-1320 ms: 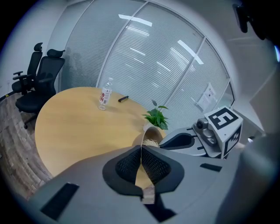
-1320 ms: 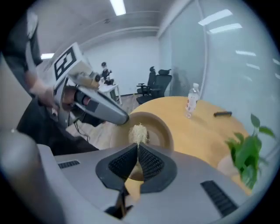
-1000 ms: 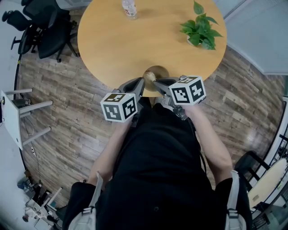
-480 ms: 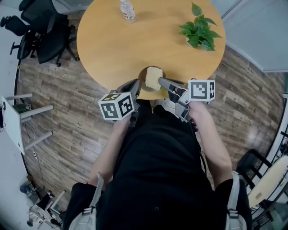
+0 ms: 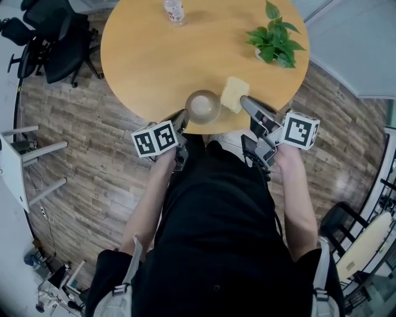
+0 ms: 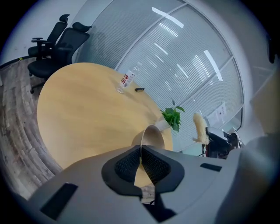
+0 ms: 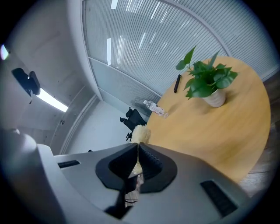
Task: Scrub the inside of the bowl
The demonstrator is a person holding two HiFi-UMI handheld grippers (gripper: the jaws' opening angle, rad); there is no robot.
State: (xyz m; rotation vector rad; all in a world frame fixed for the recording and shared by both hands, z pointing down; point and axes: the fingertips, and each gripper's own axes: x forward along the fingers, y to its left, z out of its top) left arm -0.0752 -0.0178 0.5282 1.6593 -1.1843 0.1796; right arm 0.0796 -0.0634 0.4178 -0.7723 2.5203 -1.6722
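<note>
Presently: bowl (image 5: 203, 106) at near edge of bench (image 5: 161, 56), rim pinched by left tongs (image 5: 184, 116), right tongs (image 5: 244, 102) pinching sponge (image 5: 234, 94), sponge outside bowl, rightward, plant (image 5: 275, 37) by right edge, bottle (image 5: 175, 11) at far edge.

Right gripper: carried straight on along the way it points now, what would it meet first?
Probably bare table top. The right gripper, shut on the sponge, points slightly down across the table, clear of the bowl and the bottle; depth is hard to judge.
</note>
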